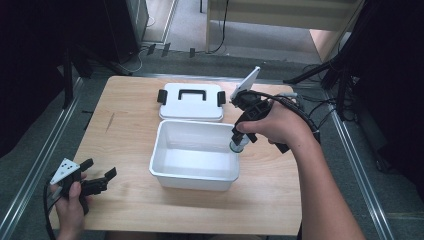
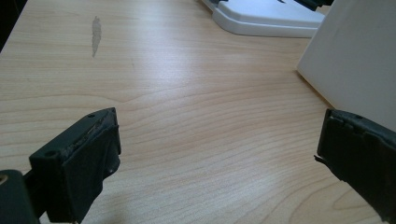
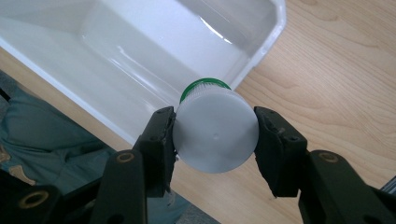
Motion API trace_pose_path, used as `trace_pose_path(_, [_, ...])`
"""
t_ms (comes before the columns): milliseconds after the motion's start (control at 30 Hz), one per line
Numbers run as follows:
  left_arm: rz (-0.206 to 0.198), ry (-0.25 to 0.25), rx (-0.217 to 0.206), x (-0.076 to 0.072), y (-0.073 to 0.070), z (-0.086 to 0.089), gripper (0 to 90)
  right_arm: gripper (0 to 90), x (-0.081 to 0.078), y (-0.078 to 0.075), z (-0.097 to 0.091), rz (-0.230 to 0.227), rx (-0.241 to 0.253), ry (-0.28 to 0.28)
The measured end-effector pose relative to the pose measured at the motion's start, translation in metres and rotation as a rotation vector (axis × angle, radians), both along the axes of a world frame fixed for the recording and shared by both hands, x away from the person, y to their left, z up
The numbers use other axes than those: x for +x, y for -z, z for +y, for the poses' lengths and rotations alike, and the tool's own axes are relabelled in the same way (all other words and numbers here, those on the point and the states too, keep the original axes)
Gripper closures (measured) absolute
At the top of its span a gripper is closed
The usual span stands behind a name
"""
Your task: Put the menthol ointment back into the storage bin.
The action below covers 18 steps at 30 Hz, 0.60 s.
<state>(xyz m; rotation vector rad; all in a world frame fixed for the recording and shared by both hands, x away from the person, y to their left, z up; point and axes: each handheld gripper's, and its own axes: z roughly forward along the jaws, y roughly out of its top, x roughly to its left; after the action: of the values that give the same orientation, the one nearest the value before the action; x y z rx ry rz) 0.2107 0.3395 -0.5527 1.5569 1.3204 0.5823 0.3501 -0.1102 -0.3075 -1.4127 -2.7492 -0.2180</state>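
A pale wooden table stands on a grey floor with dark equipment at both sides, and on it sit an open white plastic box and, just behind it, its flat lid with a black handle and black clips. Your right gripper hangs over the box's right rim, its jaws closed on a small bottle with a wide white cap and a green band below it. The bottle sits at the right edge of the box, held above the rim, not yet inside. It looks light and stiff, and the smooth plastic cap may slip, so your hold across the ribbed side of the cap seems the sound place to take it. Its long axis runs along the line of your jaws, cap toward your hand and body pointing down and away toward the box. Your left gripper rests near the table's front left corner with its jaws wide apart and nothing between them.
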Motion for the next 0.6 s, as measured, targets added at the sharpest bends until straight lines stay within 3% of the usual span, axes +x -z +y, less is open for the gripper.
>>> trace_pose_path(333, [0.001,0.002,0.000,0.000,0.000,0.000,0.3,52.1,0.001,-0.001,0.026,0.000,-0.011,-0.046])
trace_pose_path(600, [0.002,0.003,-0.001,0.000,0.000,0.000,0.3,52.1,0.005,0.009,0.033,0.001,-0.026,-0.071])
